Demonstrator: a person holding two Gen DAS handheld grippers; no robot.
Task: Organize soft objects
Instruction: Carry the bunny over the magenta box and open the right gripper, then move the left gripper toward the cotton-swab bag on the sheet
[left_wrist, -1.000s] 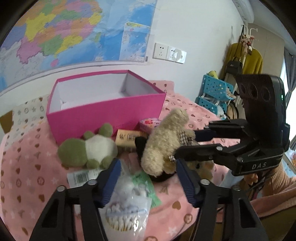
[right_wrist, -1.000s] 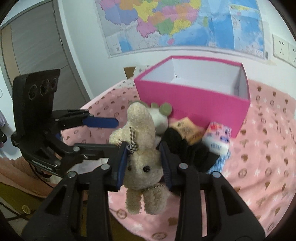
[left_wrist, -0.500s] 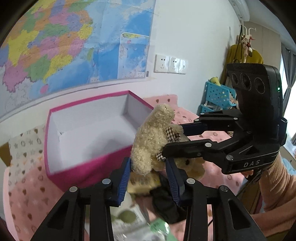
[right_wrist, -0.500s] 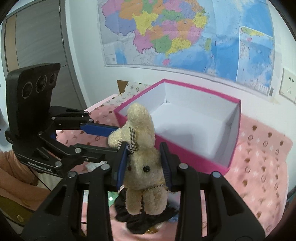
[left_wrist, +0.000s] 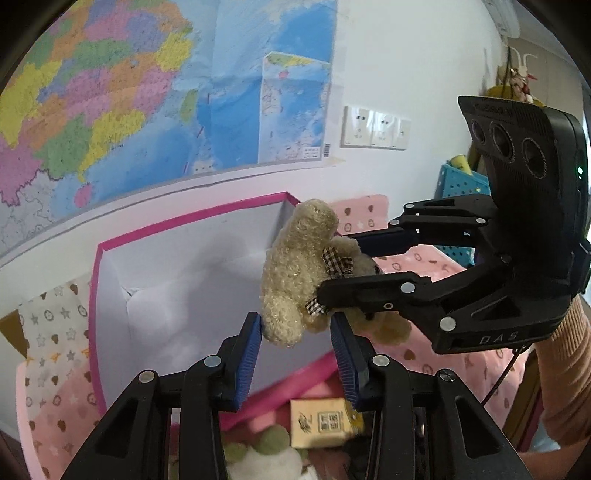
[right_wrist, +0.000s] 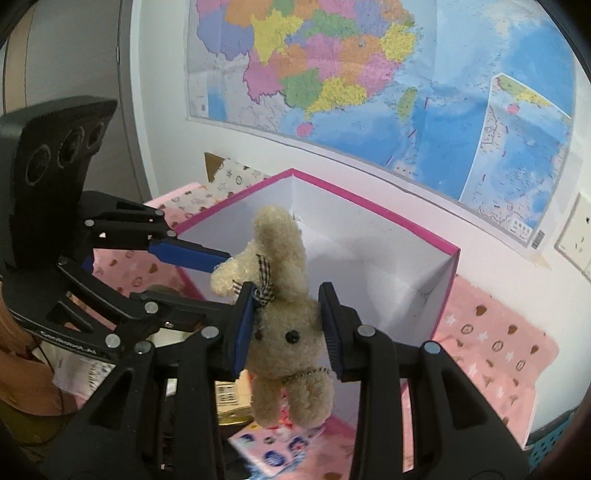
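Right tongs (right_wrist: 286, 295): narrow, clamped on the head of the toy rabbit (right_wrist: 284, 332), one pad on each cheek; the body hangs below.
Left tongs (left_wrist: 295, 321): the jaws have just been closing and are now narrow, with the rabbit's drooping ear between them; the pads seem to press on it.
Just changed: a second ago the left tongs straddled a plastic bag above the heap on the bed; that bag is gone from them, and both hands have carried the rabbit up and away from the heap.
Rabbit: in the air, over the near edge of the pink box (right_wrist: 369, 221).
Box: open and looks empty, on the pink bedspread (right_wrist: 491, 332).
Left behind: a yellow packet (left_wrist: 321, 421) and a green-and-white plush (left_wrist: 258, 458), outside the box.
Meaning: the carry looks nearly done; lowering and letting go come next.
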